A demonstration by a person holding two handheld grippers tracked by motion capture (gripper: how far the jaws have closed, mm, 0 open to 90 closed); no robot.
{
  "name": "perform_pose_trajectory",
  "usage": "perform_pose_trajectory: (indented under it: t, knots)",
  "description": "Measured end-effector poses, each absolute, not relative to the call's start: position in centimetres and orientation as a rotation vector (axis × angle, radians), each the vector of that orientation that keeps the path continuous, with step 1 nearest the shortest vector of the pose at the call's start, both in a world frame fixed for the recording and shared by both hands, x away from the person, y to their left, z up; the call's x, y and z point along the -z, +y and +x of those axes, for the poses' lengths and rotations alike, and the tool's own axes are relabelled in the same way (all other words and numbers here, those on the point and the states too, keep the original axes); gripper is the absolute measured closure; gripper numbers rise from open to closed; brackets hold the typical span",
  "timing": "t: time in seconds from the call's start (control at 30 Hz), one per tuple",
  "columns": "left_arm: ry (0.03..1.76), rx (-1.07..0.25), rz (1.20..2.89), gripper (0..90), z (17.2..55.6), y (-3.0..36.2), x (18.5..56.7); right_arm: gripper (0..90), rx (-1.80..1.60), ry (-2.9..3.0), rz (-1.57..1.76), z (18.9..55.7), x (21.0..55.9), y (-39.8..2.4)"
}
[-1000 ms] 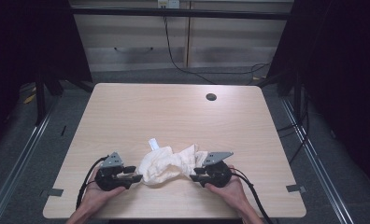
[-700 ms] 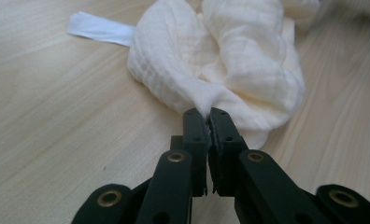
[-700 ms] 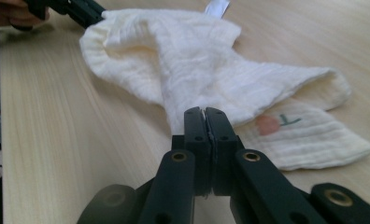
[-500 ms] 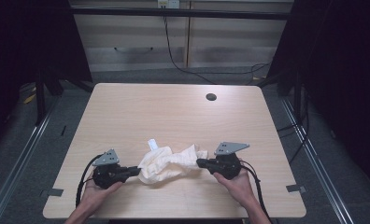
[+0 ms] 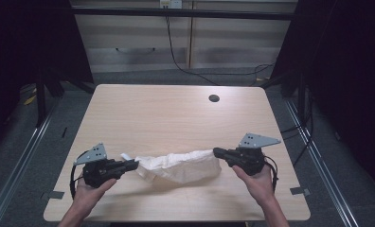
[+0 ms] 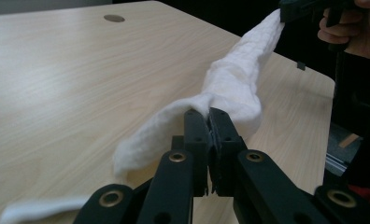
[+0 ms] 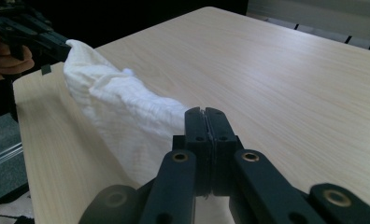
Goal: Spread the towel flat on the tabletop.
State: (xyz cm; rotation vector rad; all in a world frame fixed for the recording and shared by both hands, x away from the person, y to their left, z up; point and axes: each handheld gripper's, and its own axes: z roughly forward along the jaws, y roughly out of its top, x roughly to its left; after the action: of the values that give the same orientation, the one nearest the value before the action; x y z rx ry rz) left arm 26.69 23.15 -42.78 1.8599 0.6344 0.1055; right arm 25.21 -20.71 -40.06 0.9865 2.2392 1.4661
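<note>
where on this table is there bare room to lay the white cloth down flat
The whole far stretch of the table is bare, from the stretched white cloth up to the small round hole near the far right corner. The near strip is crowded: the left gripper and right gripper hold the cloth's two ends there.

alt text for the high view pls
A white cloth hangs stretched between two hand-held grippers, the left gripper and the right gripper each shut on one end, over the near edge of a wooden table. Dark floor surrounds it.
</note>
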Motion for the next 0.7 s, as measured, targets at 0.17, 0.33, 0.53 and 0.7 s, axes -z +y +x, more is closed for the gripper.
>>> perform_pose_trajectory:
  t: [0.17,0.33,0.53,0.7]
  knots:
    - [0.633,-0.103,1.85,87.2,26.5,23.3,41.5,89.7,-1.457,2.205,1.023,24.9,38.9,-21.5]
    - [0.691,-0.094,1.884,87.1,28.7,22.7,42.8,89.7,-1.436,2.219,1.081,26.8,40.2,-21.3]
    - [0.721,-0.085,1.917,86.3,29.7,22.3,43.9,89.7,-1.404,2.235,1.112,28.5,41.6,-20.8]
    - [0.721,-0.063,1.945,84.9,29.8,21.5,44.5,88.8,-1.338,2.266,1.109,29.9,42.7,-19.7]
